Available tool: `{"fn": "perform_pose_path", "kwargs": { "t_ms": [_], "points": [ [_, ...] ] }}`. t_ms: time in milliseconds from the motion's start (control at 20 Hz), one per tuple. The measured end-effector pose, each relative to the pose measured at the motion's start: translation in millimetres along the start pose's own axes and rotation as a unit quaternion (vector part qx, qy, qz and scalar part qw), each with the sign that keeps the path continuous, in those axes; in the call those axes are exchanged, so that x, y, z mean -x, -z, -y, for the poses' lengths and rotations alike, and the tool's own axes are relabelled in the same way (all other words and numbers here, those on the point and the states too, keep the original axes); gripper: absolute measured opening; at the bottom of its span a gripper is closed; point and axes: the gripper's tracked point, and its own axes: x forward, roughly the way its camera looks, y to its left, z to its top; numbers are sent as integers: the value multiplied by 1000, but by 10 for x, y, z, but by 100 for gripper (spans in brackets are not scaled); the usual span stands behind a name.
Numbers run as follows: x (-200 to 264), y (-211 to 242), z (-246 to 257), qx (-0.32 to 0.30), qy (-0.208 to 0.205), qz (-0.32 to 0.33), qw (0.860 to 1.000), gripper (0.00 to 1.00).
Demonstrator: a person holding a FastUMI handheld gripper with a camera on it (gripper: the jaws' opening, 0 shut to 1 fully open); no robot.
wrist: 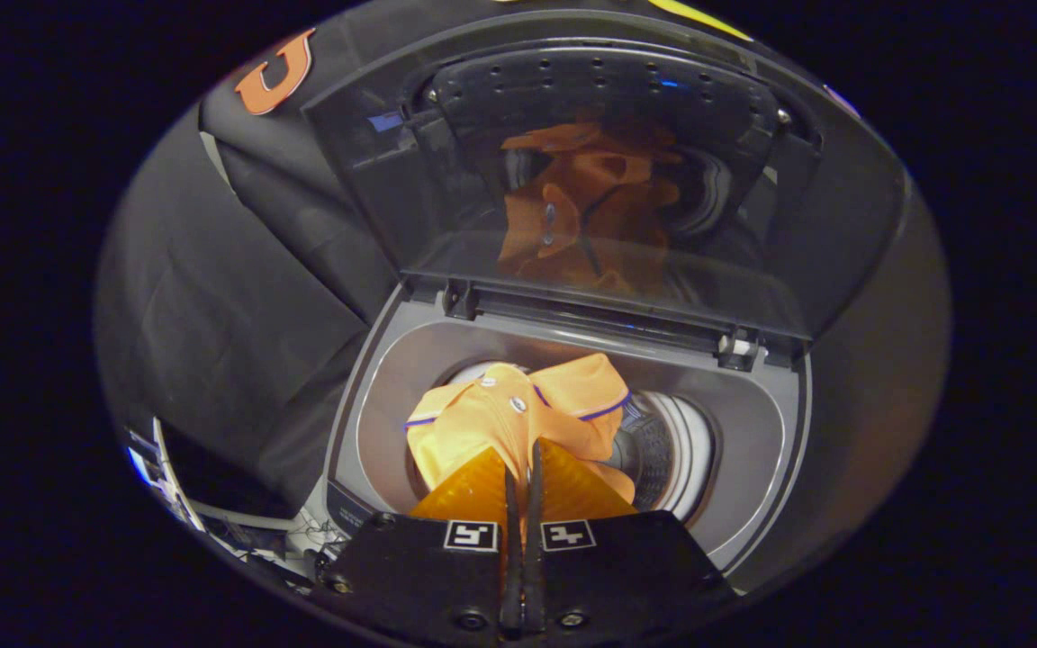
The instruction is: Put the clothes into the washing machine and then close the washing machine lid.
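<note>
From the gripper view, the gripper (523,468) has its jaws pressed together on a fold of the orange short-sleeved shirt with blue trim (509,418), which hangs just ahead of them over the round drum mouth (671,450) of the grey top-loading washing machine (757,423). I would lower the cloth well inside the drum before letting go, so no sleeve drapes over the rim. Beyond the jaws the dark glass lid (608,180) stands raised, mirroring the shirt. Black cloth hangs around the machine.

The gripper (523,468) has a black body bearing two square black-and-white markers, two screws below them, and two slim fingers (536,486).
</note>
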Motion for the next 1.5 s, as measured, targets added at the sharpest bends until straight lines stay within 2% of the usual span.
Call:
{"fn": "perform_pose_path", "kwargs": {
  "t_ms": [650, 750, 900, 1000, 1300, 1500],
  "points": [
    [-61, 39, 98, -6, 21, -11, 1000, 4],
    [-74, 88, 133, -1, 27, -29, 999, 17],
    [-77, 40, 160, 6, 41, -19, 999, 93],
    [-64, 50, 142, 9, 41, -21, 999, 90],
    [-11, 27, 158, 17, 48, -12, 999, 90],
    [179, -132, 102, 20, 50, 6, 999, 90]
  ]
}}
